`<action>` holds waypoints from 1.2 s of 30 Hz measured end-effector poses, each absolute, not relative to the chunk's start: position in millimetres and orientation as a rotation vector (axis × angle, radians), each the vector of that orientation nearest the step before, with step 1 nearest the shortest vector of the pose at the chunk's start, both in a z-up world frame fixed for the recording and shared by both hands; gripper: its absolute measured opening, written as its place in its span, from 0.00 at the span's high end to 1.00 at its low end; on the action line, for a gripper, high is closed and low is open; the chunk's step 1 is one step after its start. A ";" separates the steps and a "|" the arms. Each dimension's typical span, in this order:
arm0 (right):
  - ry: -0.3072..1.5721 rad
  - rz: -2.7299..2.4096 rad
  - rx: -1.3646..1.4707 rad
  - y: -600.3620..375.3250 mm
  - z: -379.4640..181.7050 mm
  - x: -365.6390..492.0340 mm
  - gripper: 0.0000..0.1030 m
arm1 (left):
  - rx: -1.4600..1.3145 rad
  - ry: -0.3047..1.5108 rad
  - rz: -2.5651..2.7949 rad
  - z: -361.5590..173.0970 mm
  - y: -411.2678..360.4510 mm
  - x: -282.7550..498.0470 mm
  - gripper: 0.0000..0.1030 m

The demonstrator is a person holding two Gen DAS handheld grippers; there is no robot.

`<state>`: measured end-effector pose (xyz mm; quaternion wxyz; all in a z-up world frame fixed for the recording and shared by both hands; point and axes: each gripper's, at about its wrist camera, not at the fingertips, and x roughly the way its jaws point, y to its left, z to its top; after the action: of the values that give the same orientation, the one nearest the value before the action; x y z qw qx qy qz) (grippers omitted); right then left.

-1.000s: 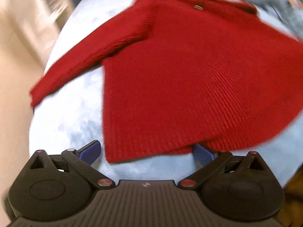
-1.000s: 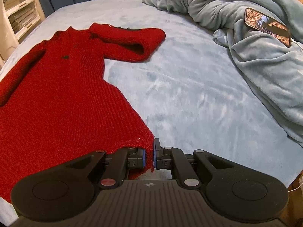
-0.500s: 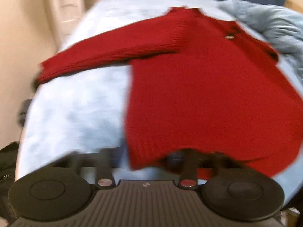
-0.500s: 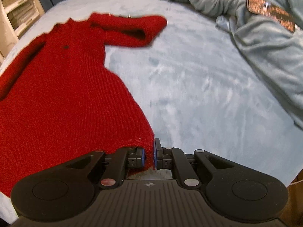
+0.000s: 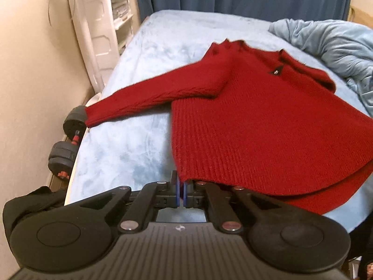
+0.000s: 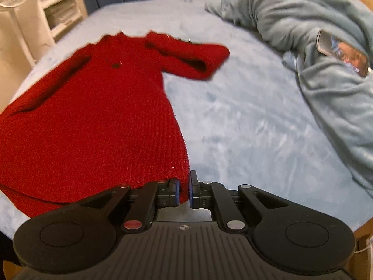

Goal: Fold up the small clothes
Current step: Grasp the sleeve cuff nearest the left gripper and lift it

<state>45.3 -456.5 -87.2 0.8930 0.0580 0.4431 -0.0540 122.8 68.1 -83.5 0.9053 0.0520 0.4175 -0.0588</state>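
Now I'm pinching the sweater's [image 5: 268, 126] hem corners at the bed's [image 6: 244, 121] near edge, left claw [image 5: 181, 192] and right claw [image 6: 184, 191] both clamped.

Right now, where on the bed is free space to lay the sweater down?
Bare sheet lies between the red sweater and the heaped blanket. A smaller patch sits below the outstretched sleeve. The blanket side, carrying a phone, is crowded.

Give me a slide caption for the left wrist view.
Left tongs pinch the red sweater's hem corner on the blue bed.
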 end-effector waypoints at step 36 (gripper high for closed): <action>1.158 -0.091 0.179 -420.8 -184.3 91.4 0.75 | -0.759 0.932 0.088 -158.1 168.1 302.0 0.00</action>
<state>91.4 -420.8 -184.3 0.8324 0.0845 0.5461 -0.0431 302.0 168.1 -158.1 0.8238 -0.3570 0.4383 0.0413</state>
